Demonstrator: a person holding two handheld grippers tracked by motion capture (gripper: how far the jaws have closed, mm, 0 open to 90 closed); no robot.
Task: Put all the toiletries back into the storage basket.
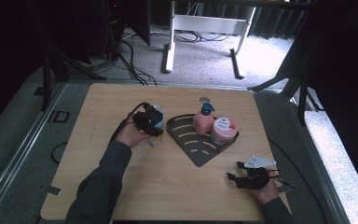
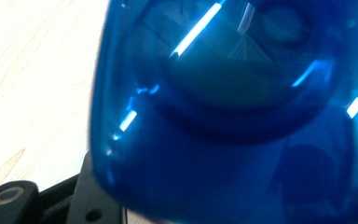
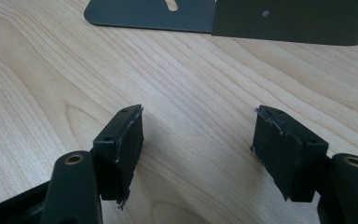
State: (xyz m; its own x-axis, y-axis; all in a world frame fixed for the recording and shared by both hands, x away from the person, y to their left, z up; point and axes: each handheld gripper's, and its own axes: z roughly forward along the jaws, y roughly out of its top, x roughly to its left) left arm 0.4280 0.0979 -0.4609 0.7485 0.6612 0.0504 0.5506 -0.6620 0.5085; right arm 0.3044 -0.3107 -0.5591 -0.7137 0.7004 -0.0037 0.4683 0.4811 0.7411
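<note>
From my station, the surface [image 3: 51,60] reads as pale wood with a clear grain and a smooth, low-sheen finish. The dark tray [image 1: 182,128] looks like matt sheet metal or plastic; I cannot tell which. The blue bottle [image 2: 242,116] in my left tongs [image 1: 150,122] is glossy translucent plastic, throwing sharp light streaks. My right tongs [image 3: 198,140] have matt black pads [image 3: 126,135], scuffed and frayed at the edges. The pink tub [image 1: 223,130] looks like shiny plastic.
</note>
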